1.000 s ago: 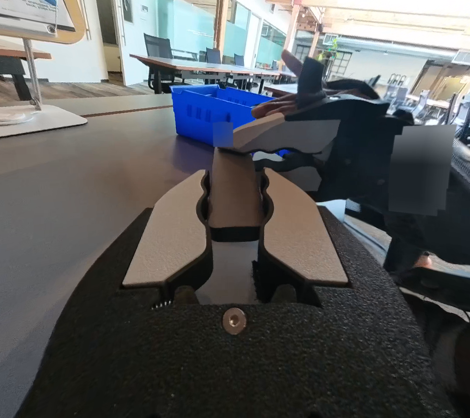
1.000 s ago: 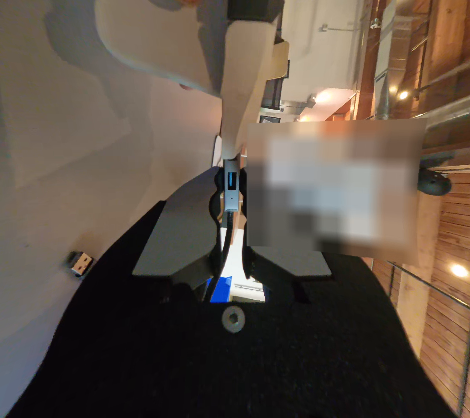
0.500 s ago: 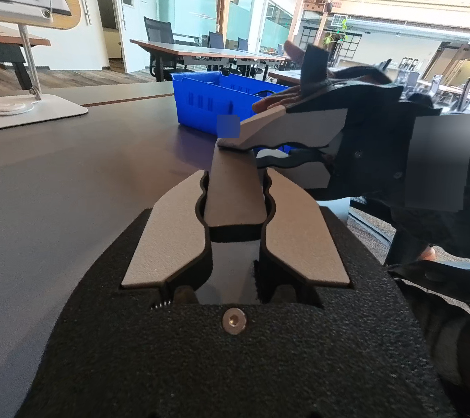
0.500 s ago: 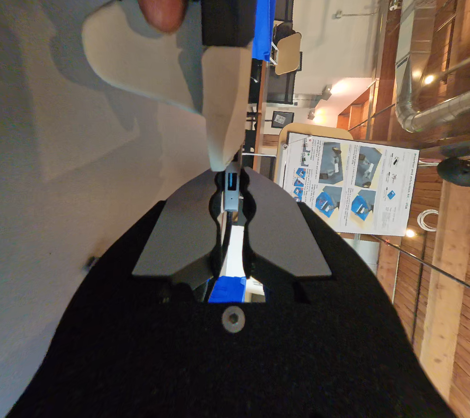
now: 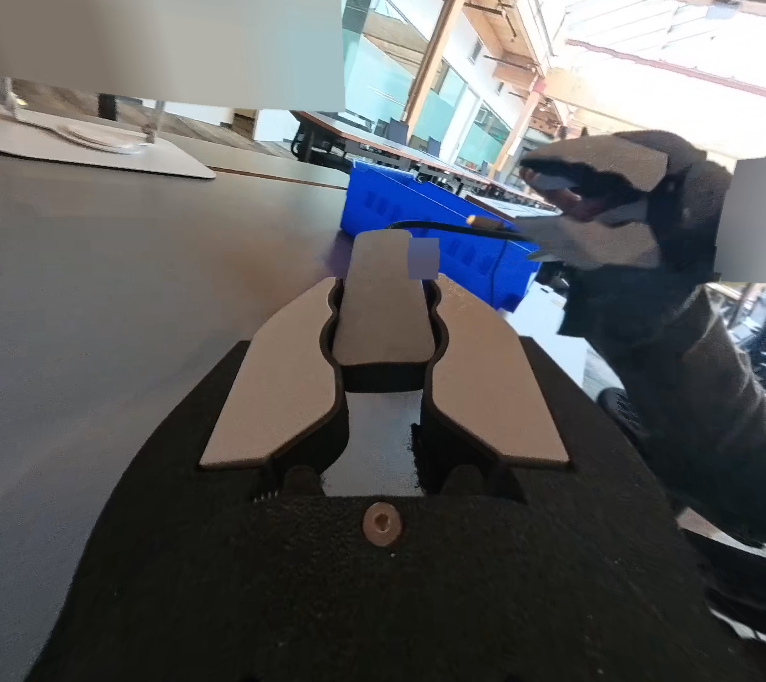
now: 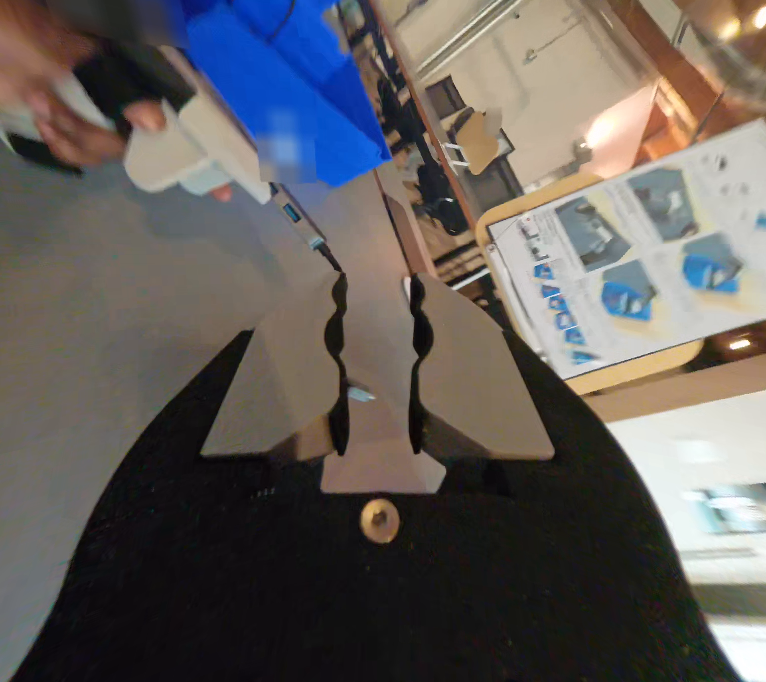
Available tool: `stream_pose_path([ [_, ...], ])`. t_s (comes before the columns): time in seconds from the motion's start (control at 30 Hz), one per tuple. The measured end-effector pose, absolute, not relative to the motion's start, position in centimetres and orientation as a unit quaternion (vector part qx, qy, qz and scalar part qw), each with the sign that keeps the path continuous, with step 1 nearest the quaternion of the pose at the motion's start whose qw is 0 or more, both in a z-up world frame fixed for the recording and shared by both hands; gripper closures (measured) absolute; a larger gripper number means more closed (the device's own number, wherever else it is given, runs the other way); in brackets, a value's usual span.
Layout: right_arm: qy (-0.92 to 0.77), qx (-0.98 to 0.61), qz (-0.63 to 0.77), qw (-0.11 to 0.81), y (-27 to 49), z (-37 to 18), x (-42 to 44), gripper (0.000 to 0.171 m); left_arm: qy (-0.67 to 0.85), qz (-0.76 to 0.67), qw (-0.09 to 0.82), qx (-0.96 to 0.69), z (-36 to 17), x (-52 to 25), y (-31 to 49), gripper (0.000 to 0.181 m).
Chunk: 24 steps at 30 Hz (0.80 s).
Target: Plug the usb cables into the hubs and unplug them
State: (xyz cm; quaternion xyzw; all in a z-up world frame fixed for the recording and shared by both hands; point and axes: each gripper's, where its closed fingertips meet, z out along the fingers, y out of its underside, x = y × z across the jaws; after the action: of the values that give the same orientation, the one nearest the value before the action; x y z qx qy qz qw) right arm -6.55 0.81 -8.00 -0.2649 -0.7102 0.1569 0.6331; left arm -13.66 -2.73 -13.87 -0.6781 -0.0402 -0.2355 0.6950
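My left gripper point(image 5: 383, 282) is shut on a flat grey USB hub point(image 5: 381, 314), held just above the dark table point(image 5: 124, 289). The hub's black cable point(image 5: 447, 227) runs right from its far end to a metal plug point(image 5: 483, 221). My right gripper point(image 5: 534, 206) is open beside that plug. In the right wrist view my right gripper point(image 6: 377, 280) is open and empty. The hub point(image 6: 290, 210) shows a blue port there, in the left gripper point(image 6: 248, 181), and its cable point(image 6: 331, 264) reaches my left fingertip. A small silver USB plug point(image 6: 360, 396) lies on the table between my fingers.
A blue bin point(image 5: 414, 206) with cables in it stands just behind the hub and also shows in the right wrist view point(image 6: 290, 81). An instruction board point(image 6: 621, 247) stands on a white base point(image 5: 103, 152) at the table's far left. A person's hands hold both grippers.
My right gripper was shut on the hub's cable end; it has opened, let go and drawn back. The left gripper has kept hold of the hub and tilted up.
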Motion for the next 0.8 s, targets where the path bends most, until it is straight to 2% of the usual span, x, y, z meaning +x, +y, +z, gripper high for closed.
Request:
stream_pose_path([
  [0.1,-0.666,-0.325,0.285,0.608,1.8,-5.9,-4.3,0.150,-0.049,-0.204,0.706,-0.676,-13.8,-14.5,-2.7,0.143],
  [0.2,-0.700,-0.353,0.327,0.528,2.0,-7.3,-2.0,0.150,-0.053,-0.175,0.713,-0.677,-13.7,-15.0,-2.7,0.143],
  [0.33,-0.842,-0.273,0.223,0.408,0.8,-14.4,1.7,0.155,-0.059,-0.172,0.714,-0.676,-13.7,-15.4,-2.8,0.143],
  [0.43,-0.885,-0.290,0.191,0.310,0.9,-19.3,1.9,0.156,-0.053,-0.163,0.714,-0.679,-13.7,-15.3,-2.7,0.143],
  [0.5,-0.904,-0.286,0.158,0.276,1.5,-21.3,1.2,0.156,-0.049,-0.158,0.714,-0.680,-13.7,-15.2,-2.7,0.143],
  [0.63,-0.940,-0.262,0.091,0.198,2.4,-22.4,0.4,0.149,-0.049,-0.156,0.716,-0.678,-13.7,-15.1,-2.7,0.143],
  [0.8,-0.973,-0.197,-0.003,0.121,4.7,-22.8,-0.4,0.149,-0.061,-0.171,0.717,-0.673,-13.6,-15.4,-2.8,0.143],
])
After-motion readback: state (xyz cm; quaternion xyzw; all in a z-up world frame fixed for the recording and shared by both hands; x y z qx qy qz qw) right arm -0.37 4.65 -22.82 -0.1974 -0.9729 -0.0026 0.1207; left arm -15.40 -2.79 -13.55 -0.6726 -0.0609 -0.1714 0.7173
